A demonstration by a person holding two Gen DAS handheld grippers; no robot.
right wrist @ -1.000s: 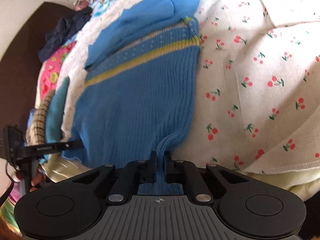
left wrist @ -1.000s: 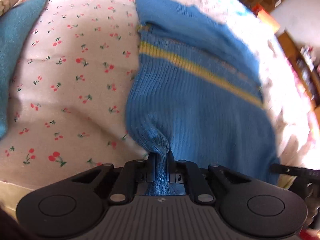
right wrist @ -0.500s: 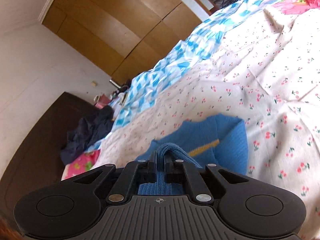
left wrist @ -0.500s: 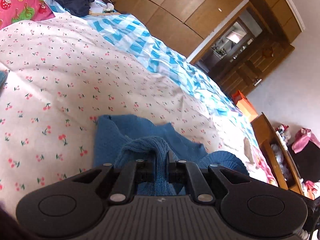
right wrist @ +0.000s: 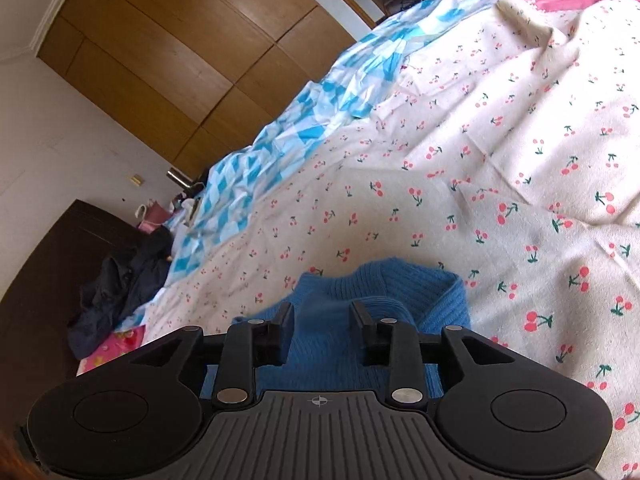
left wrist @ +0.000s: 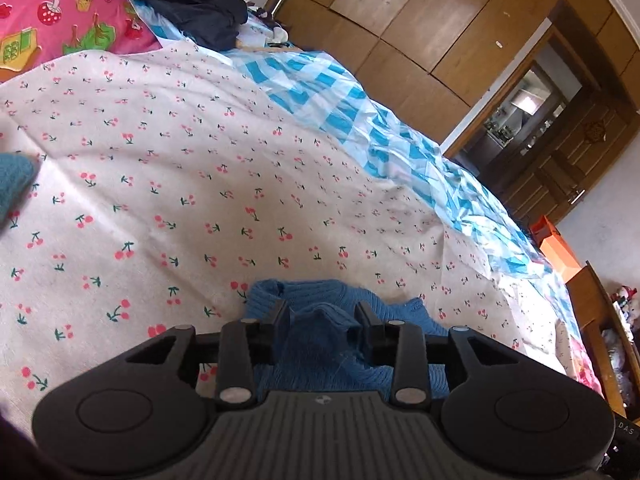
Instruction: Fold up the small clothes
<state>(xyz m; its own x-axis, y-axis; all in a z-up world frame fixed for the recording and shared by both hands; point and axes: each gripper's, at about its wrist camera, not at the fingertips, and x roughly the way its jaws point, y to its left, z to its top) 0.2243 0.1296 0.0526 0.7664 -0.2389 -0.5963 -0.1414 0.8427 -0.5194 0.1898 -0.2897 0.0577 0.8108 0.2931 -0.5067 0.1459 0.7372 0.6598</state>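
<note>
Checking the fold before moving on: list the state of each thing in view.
blue sweater: folded over, lying on the bedspread, released.
left gripper: jaws opening, sweater between them, not pinched.
right gripper: jaws opening, above the sweater, no grip.
cherry-print bedspread: spread out, lightly wrinkled.
wardrobe doors: closed.

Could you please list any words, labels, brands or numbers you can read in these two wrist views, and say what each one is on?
"DAS" – small pale letters on a black part at the lower right edge of the left wrist view; any further letters are cut off.
Small emblem on the left gripper body: a symbol, no readable text.
Crosshair mark on the right gripper body: no text.
Nothing else is legible.
</note>
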